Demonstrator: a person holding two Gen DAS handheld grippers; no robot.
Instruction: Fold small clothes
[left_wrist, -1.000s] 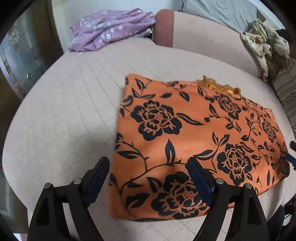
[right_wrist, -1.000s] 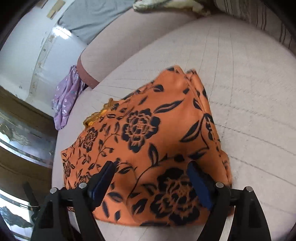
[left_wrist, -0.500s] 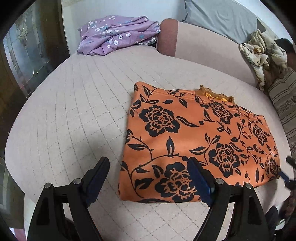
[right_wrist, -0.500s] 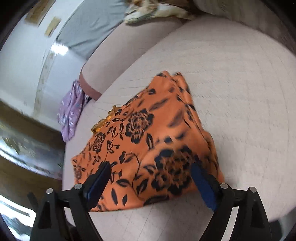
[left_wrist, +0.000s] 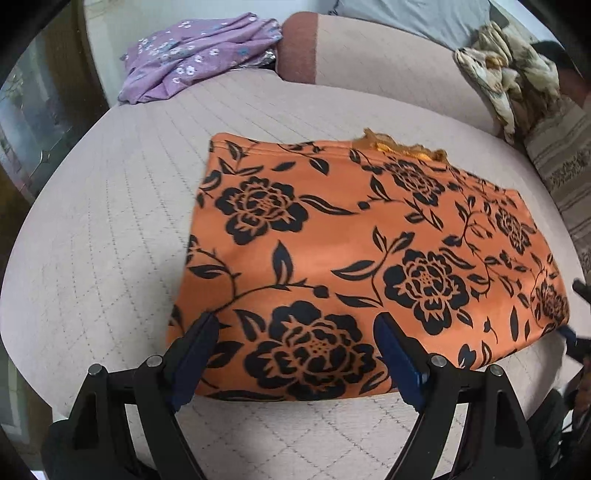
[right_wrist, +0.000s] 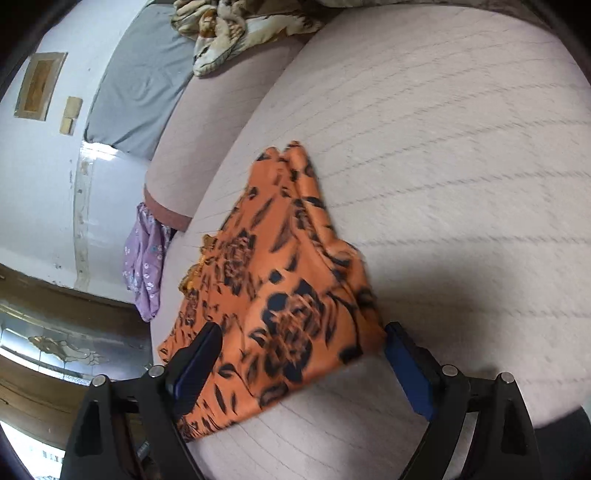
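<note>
On the quilted sofa seat (left_wrist: 110, 229), near its front edge, the folded orange floral garment (left_wrist: 351, 258) is laid flat. Both the left tongs (left_wrist: 295, 354) and right tongs (right_wrist: 301, 354) are held wide apart over its near edge, nothing gripped.

Pale pink quilted cushion (left_wrist: 110, 229) took up most of the frame – folded orange floral cloth (left_wrist: 351, 258) lay center-right, purple flowered garment (left_wrist: 195, 55) upper left.

Orange cloth (left_wrist: 354, 254) w/ black floral print; folded flat rectangle; lies on quilted beige cushion (left_wrist: 110, 229).
</note>
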